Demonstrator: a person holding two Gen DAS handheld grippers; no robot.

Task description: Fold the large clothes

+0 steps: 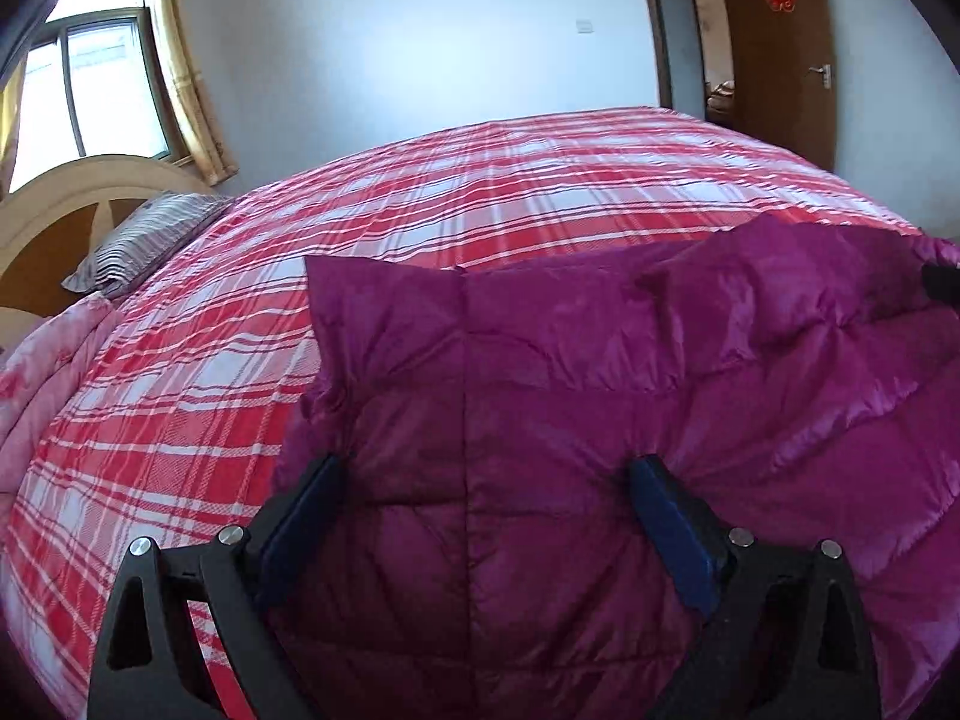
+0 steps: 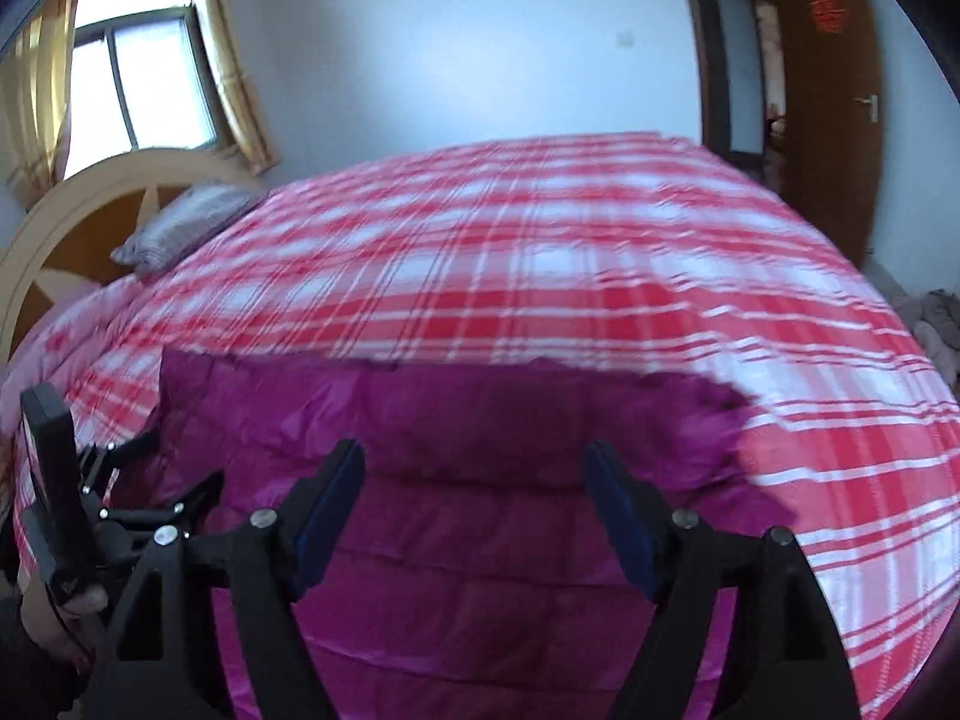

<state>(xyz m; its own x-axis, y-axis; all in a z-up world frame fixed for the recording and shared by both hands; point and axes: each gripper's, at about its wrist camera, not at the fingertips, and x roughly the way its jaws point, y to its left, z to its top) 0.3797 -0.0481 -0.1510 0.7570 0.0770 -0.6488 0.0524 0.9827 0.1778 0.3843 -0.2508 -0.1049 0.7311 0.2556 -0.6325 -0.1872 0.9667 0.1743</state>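
Both grippers hang above a magenta quilted down jacket, each with its two blue-padded fingers spread wide and nothing between them. Nearest in the left wrist view, the left gripper (image 1: 483,474) frames the jacket (image 1: 540,420), its black arms rising from the bottom edge and its pads sitting close over the puffy fabric; whether they touch it cannot be told. A vertical seam of the jacket runs up between the fingers. Nearest in the right wrist view, the right gripper (image 2: 474,468) is likewise splayed over the same jacket (image 2: 456,420), with a thick rolled fold of it lying crosswise just beyond the fingertips. At the lower left of that view the left gripper's black body and linkage show, held by the person's hand (image 2: 54,618). The jacket lies spread on the near part of a bed (image 1: 510,192) covered in a red, pink and white plaid sheet, which stretches away behind it. Further back on the left, a grey striped pillow (image 1: 144,240) rests by a cream curved headboard (image 1: 78,192), with a pink patterned quilt (image 1: 42,372) bunched along the bed's left edge. Beyond stand a white wall, a window (image 1: 90,78) with yellow curtains at left, and a brown wooden door (image 1: 780,48) bearing a red paper ornament at right.
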